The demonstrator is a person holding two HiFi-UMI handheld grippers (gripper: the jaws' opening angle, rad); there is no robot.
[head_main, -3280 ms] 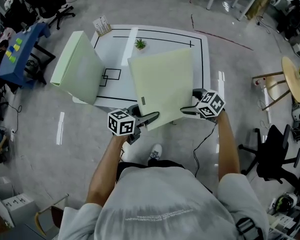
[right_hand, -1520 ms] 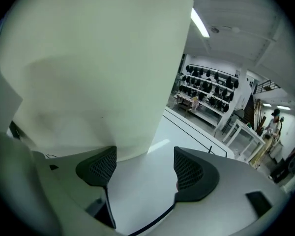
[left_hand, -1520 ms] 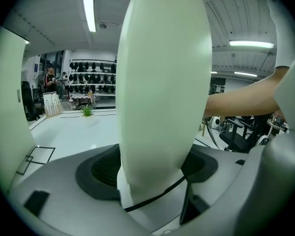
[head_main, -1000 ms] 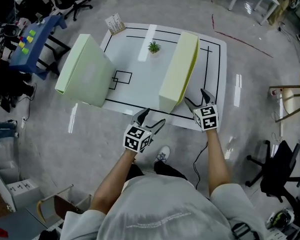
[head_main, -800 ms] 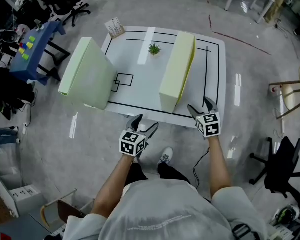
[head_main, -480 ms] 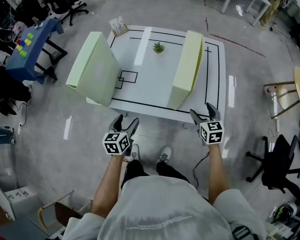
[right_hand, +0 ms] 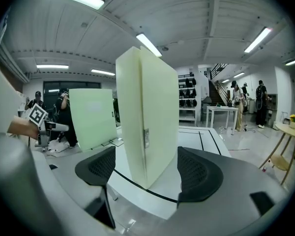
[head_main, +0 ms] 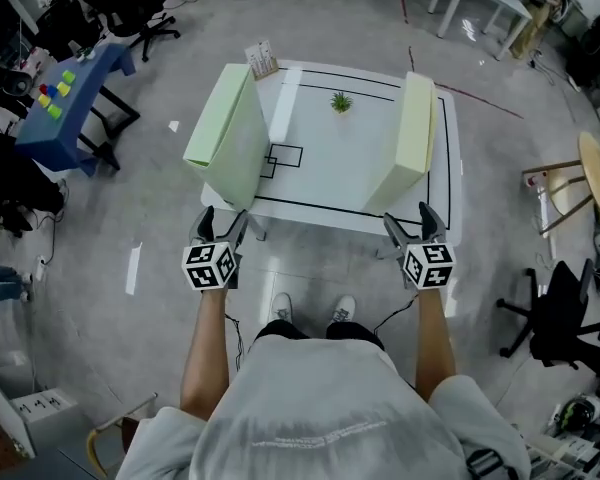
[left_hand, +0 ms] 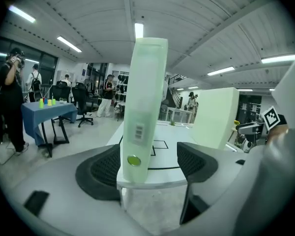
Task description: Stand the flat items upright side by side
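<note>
Spine of green binder [left_hand: 142, 107] dead ahead between spread jaws of left gripper [head_main: 224, 218], yellow binder [right_hand: 147, 117] likewise ahead of wide-open right gripper [head_main: 407, 218], both upright at opposite table [head_main: 330, 173] edges, well apart, broad faces running away from person.

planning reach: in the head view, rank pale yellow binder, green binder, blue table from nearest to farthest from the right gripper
1. pale yellow binder, right side, just ahead
2. green binder, left side
3. blue table, far left
</note>
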